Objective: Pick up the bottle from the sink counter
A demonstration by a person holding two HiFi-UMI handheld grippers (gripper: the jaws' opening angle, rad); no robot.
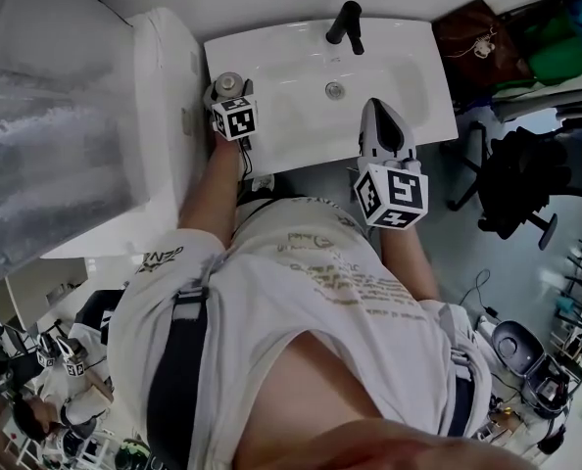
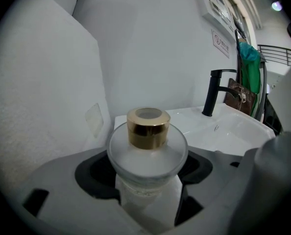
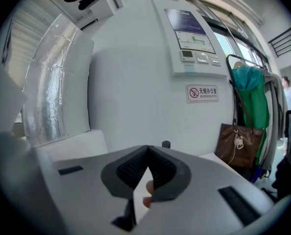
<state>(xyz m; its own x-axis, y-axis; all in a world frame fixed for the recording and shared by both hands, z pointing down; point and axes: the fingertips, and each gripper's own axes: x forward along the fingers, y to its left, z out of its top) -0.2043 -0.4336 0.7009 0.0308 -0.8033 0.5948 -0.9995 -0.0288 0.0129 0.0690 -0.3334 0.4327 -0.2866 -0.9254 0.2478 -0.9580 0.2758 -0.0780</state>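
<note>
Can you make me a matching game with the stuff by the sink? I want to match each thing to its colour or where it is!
Things:
1. bottle
2. bottle's cap
3. faucet
4. handbag

Colour or place:
A. brown
B. between the jaws of the left gripper
C. black
D. gold

Pairs: 1-B, 2-D, 3-C, 4-A
</note>
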